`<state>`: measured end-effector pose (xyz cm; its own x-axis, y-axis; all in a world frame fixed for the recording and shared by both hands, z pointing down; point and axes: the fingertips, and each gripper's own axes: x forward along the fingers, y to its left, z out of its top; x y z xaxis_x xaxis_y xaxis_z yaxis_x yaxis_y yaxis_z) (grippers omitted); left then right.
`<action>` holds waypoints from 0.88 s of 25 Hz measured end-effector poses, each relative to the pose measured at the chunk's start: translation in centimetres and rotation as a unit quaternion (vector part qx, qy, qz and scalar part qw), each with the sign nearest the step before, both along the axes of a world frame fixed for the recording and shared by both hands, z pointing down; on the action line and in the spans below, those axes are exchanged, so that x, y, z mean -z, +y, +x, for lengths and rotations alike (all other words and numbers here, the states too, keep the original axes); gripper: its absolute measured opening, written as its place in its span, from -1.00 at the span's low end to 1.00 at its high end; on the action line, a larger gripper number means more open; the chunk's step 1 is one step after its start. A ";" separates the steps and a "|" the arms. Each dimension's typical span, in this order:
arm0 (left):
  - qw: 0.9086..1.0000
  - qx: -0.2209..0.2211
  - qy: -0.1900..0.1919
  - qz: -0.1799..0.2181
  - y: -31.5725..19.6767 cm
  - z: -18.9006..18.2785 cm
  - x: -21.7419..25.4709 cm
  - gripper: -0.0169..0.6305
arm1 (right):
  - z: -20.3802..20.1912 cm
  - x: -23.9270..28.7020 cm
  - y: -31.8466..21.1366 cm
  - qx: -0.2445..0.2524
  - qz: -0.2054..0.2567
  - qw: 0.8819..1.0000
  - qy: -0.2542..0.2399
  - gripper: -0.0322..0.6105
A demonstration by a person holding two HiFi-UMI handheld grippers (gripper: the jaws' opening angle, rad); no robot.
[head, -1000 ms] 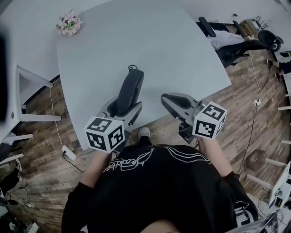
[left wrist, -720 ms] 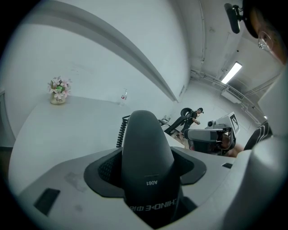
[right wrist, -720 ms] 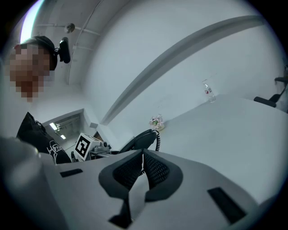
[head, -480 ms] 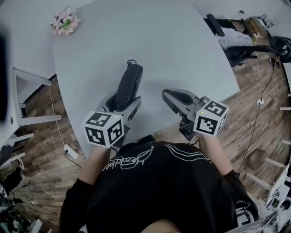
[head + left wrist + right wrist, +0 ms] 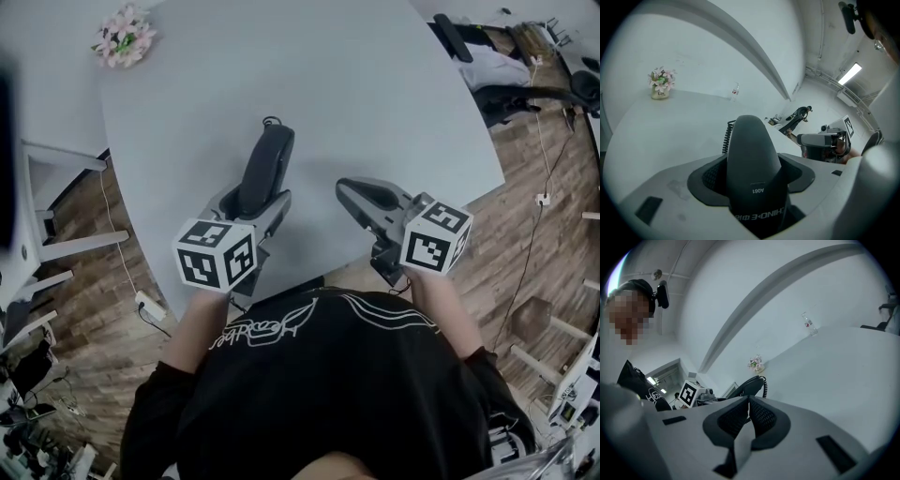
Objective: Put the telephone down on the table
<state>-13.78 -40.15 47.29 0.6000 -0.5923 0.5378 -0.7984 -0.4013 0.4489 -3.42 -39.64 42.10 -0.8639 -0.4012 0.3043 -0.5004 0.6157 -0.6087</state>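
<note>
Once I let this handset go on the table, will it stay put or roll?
The handset looks like rigid moulded plastic, so it should not flex. Its rounded back may let it rock sideways. The coiled cord at its far end is springy and could tug or twist it slightly on the smooth table.

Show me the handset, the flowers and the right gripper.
Handset (image 5: 265, 167), head view, middle of its dark back.
Flowers (image 5: 122, 39), head view, the pink blossoms.
Right gripper (image 5: 749, 403), right gripper view, where its closed tips meet.
</note>
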 end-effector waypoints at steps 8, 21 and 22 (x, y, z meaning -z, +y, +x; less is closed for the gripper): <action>0.999 -0.007 -0.034 -0.022 -1.2 -0.4 -4.1 -0.03 | 0.5 -2.1 -0.5 -0.007 -0.010 1.000 0.018 -0.78; 0.997 -0.016 -0.048 -0.056 -1.8 0.5 -9.7 -0.02 | 1.7 -5.3 -0.1 -0.019 -0.046 0.998 0.029 -0.78; 0.997 -0.017 -0.052 -0.057 -1.8 0.6 -10.0 -0.03 | 1.7 -5.5 0.0 -0.019 -0.046 0.998 0.028 -0.78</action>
